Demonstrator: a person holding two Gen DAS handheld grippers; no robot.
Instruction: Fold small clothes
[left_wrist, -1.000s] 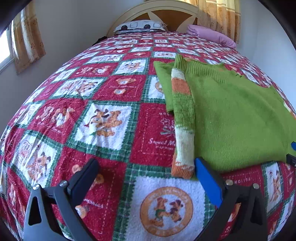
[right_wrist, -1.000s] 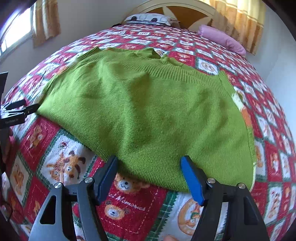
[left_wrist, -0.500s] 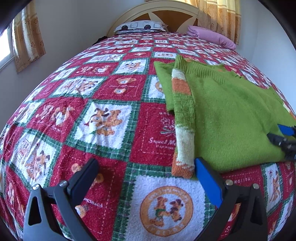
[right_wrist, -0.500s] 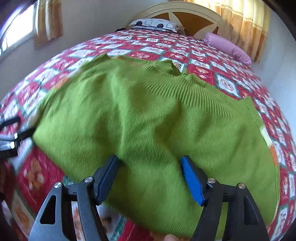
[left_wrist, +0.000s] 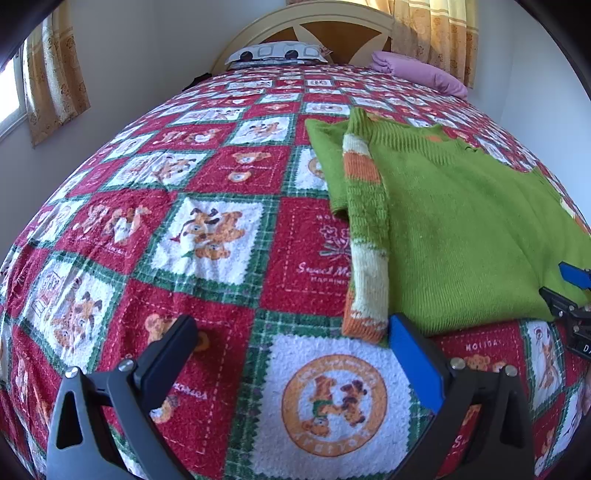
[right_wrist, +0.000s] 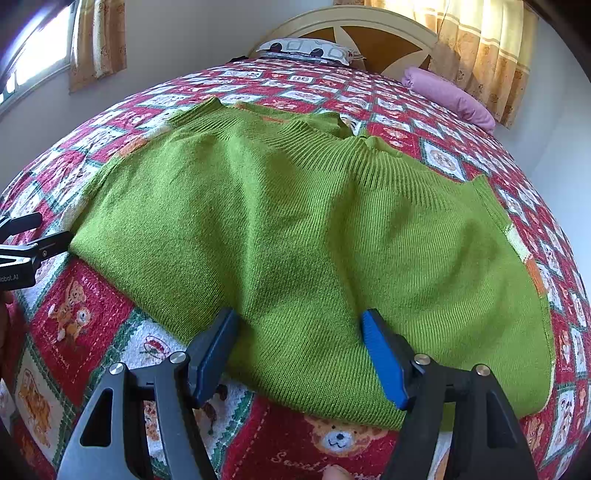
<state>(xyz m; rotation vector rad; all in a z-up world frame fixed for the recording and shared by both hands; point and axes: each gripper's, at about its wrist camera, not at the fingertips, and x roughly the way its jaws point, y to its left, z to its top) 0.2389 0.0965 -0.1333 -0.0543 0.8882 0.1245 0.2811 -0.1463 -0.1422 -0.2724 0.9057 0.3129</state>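
A green sweater (right_wrist: 295, 229) lay flat on a bed, on top of a red and white teddy bear blanket (left_wrist: 207, 236). From the right wrist view the sweater filled the middle, with its neck up at 12 o'clock and its bottom edge down at 6 o'clock. One striped sleeve (left_wrist: 365, 229), green, orange and cream, was folded down along the sweater's side.

The right gripper (right_wrist: 299, 350) had its jaws wide apart, over the bottom edge of the sweater. The cloth showed between the jaws, but they were not pinching it.

The left gripper (left_wrist: 291, 354) also had its jaws wide apart, with nothing in them. It was over the blanket, with the sleeve's orange cuff just beside its blue pad at about 1 o'clock.

A purple pillow (left_wrist: 421, 72) and a patterned pillow (left_wrist: 277, 53) sat by the headboard (right_wrist: 373, 40) at 12 o'clock
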